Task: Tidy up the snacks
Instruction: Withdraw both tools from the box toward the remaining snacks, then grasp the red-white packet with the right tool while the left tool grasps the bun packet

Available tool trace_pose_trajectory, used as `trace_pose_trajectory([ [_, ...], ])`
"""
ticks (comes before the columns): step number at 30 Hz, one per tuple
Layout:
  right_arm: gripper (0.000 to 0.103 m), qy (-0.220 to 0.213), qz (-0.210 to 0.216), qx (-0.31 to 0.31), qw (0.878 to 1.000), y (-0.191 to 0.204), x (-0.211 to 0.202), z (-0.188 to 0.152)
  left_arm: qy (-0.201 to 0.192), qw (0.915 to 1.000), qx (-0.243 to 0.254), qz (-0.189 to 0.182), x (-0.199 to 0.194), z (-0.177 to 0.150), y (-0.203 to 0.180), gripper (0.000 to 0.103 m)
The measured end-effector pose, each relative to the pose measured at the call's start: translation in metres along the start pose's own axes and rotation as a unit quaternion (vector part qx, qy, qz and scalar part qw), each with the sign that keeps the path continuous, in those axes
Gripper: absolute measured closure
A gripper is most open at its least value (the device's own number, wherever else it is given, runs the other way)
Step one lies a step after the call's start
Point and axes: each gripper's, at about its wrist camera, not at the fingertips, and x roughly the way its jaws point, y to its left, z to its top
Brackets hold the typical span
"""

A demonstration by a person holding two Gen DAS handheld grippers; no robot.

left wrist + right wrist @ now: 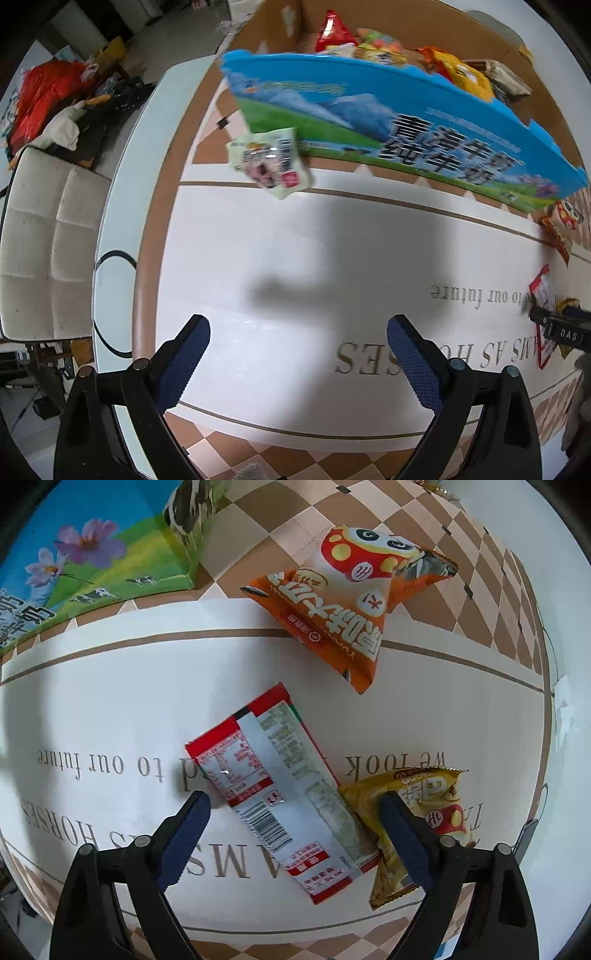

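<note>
Red-and-white wrapper, the flat snack packet (275, 794) lies right between your right gripper (293, 816) fingers, which are spread wide around it and not pinching. A yellow packet (424, 812) is tucked just beside it, an orange pouch (347, 602) farther up the tabletop (110, 709). Your left gripper (297, 341) is spread open over bare cloth, holding nothing. Ahead, a pale green packet (269, 162) is against the blue box (388, 122) full of snacks.
</note>
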Motion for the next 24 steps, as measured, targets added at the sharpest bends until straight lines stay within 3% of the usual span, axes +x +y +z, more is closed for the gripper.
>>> trace_pose_trajectory([
  [2, 0.023, 0.01, 0.016, 0.005, 1.0, 0.007, 0.002, -0.002, 0.003, 0.9999, -0.016, -0.001, 0.002, 0.004, 0.011, 0.005],
  [5, 0.027, 0.013, 0.013, 0.015, 1.0, 0.019, 0.002, -0.004, 0.005, 0.999, -0.044, -0.004, 0.004, 0.014, 0.026, 0.005],
  [13, 0.028, 0.022, 0.066, 0.068, 0.995, 0.043, -0.004, 0.003, 0.003, 0.9942, -0.105, -0.026, 0.017, 0.06, 0.063, 0.005],
  [17, 0.03, 0.027, 0.107, 0.092, 0.99, 0.062, -0.008, 0.017, 0.011, 0.9923, -0.114, -0.047, 0.025, 0.081, 0.068, 0.005],
  [24, 0.028, 0.022, 0.13, 0.096, 0.987, 0.087, -0.012, 0.032, 0.026, 0.9932, -0.097, -0.06, 0.051, 0.111, 0.057, 0.005],
])
